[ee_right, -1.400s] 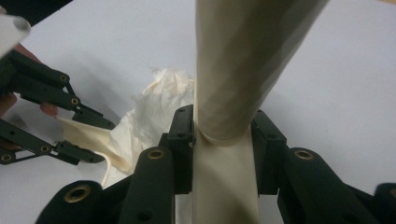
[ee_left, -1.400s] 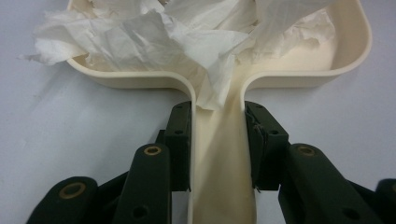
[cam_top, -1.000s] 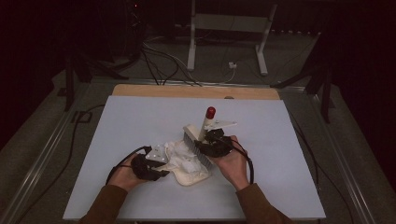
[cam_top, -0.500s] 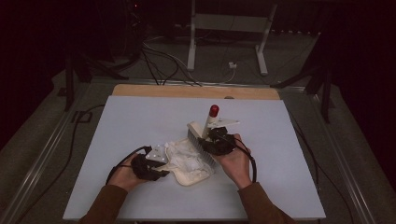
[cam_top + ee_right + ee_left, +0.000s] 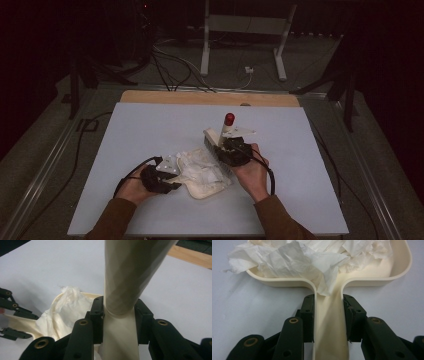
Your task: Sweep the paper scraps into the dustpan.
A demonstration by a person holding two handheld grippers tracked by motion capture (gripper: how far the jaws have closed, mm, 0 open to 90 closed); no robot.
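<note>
A cream dustpan point(image 5: 206, 190) lies on the table's near middle, heaped with crumpled white paper point(image 5: 199, 162). My left gripper point(image 5: 174, 183) is shut on the dustpan's handle point(image 5: 329, 327); the paper point(image 5: 307, 257) spills over the pan's rim point(image 5: 402, 270). My right gripper point(image 5: 233, 150) is shut on a cream brush's handle point(image 5: 130, 272), which rises to a red tip point(image 5: 229, 119). The brush's bristles point(image 5: 218, 156) rest at the pan's right side. In the right gripper view, the paper point(image 5: 65, 307) and my left gripper point(image 5: 10, 317) sit at the left.
The pale table top point(image 5: 150, 125) has a wooden strip point(image 5: 210, 98) along its far edge. Cables point(image 5: 170, 65) and a metal stand point(image 5: 245, 30) lie on the floor beyond. A black cable point(image 5: 80, 145) runs off the table's left side.
The brush's red tip has shifted slightly to the right with my right gripper. The dustpan and left gripper have stayed put.
</note>
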